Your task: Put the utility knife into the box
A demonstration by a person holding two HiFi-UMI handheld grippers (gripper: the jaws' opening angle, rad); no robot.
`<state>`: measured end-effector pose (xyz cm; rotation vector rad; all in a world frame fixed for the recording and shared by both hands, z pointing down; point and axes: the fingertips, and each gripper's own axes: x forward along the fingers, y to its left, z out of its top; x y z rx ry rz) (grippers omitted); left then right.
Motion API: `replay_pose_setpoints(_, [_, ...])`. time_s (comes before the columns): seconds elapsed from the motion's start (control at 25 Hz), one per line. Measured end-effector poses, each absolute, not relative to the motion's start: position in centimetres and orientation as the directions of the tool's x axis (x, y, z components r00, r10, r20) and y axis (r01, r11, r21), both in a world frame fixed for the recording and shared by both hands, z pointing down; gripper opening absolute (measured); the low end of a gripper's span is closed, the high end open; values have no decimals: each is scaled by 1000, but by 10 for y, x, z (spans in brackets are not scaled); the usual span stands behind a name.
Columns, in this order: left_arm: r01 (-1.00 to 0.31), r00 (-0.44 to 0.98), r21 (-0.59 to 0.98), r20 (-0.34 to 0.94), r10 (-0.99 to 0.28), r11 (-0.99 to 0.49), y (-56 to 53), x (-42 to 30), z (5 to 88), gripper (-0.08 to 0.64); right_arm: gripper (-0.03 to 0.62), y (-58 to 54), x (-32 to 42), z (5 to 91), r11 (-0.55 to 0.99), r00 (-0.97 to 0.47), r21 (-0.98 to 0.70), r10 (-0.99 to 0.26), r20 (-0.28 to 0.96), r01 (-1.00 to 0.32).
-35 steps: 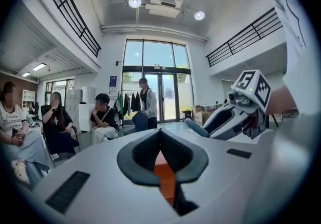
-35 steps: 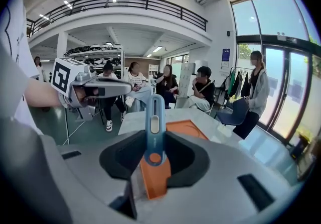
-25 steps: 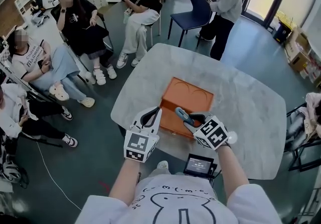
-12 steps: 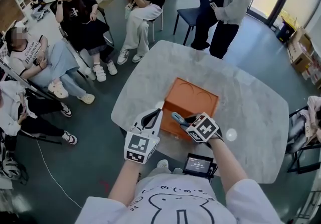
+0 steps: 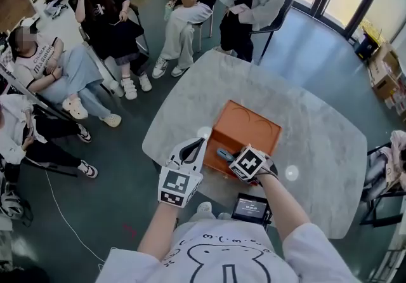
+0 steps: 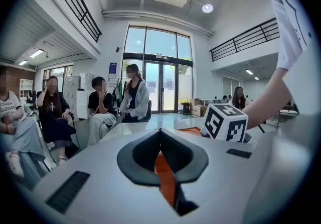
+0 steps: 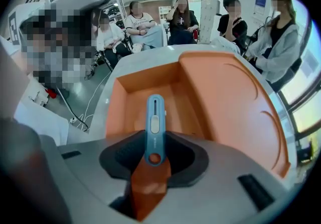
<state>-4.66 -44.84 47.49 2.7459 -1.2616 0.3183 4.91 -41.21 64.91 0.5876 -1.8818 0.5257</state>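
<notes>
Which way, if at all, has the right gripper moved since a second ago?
Yes: the right gripper, holding the utility knife, has sunk toward the orange box's open compartment.

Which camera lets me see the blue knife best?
The right gripper view: the utility knife sits big in the middle, with its slider visible. The head view shows only a tiny blue bit of it; the left gripper view shows none.
</notes>
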Motion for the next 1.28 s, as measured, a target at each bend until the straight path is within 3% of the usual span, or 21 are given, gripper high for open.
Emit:
replay_pose_setpoints(0.72, [-754, 635, -1, 253, -730, -657, -438, -53, 474, 15, 158, -412, 43, 658, 778, -307, -72, -160, 938, -624])
replay_pose_setpoints(1.28, [-749, 641, -2, 250, -725, -663, -420, -29, 465, 15, 167, -403, 57, 592, 723, -422, -79, -307, 853, -687])
